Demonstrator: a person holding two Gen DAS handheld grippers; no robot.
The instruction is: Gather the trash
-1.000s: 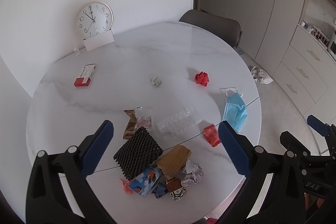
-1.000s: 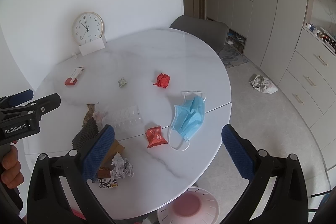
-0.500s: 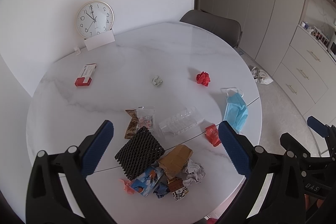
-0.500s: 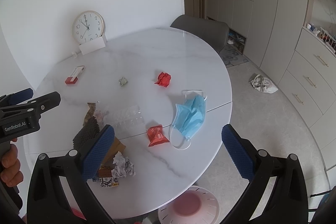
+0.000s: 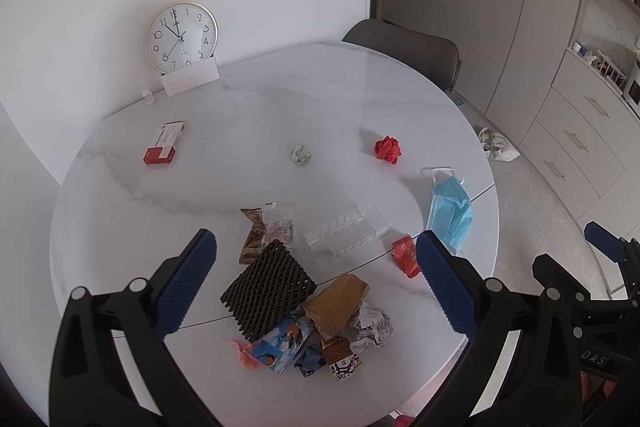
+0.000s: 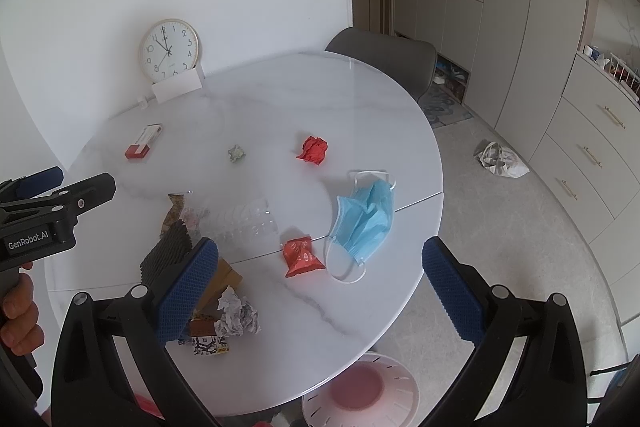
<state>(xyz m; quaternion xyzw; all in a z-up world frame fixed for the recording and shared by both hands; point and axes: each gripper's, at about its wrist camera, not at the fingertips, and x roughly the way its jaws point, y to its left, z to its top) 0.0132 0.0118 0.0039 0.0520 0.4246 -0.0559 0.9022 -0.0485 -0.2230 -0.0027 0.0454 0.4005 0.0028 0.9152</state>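
Observation:
Trash lies scattered on a round white marble table [image 5: 280,99]: a blue face mask [image 5: 450,207] [image 6: 366,217], a red crumpled paper [image 5: 388,149] [image 6: 314,150], a small red packet [image 5: 406,255] [image 6: 300,257], a clear plastic tray [image 5: 346,233] [image 6: 244,223], a black foam mesh [image 5: 266,287], a brown wrapper [image 5: 340,301], white crumpled paper [image 6: 236,313], and a greenish paper ball [image 5: 301,154]. My left gripper [image 5: 316,279] is open and empty above the near pile. My right gripper [image 6: 320,283] is open and empty above the table's near right edge.
A wall clock [image 5: 181,37] and white card stand at the table's back. A red-and-white box [image 5: 165,143] lies at the left. A grey chair [image 5: 404,47] stands behind the table. A white and pink bin [image 6: 360,391] sits on the floor below the table edge. A bag [image 6: 500,159] lies by the cabinets.
Both grippers have drifted very slightly; the scene shifts a little in both views. Nothing on the table has moved and both grippers stay open.

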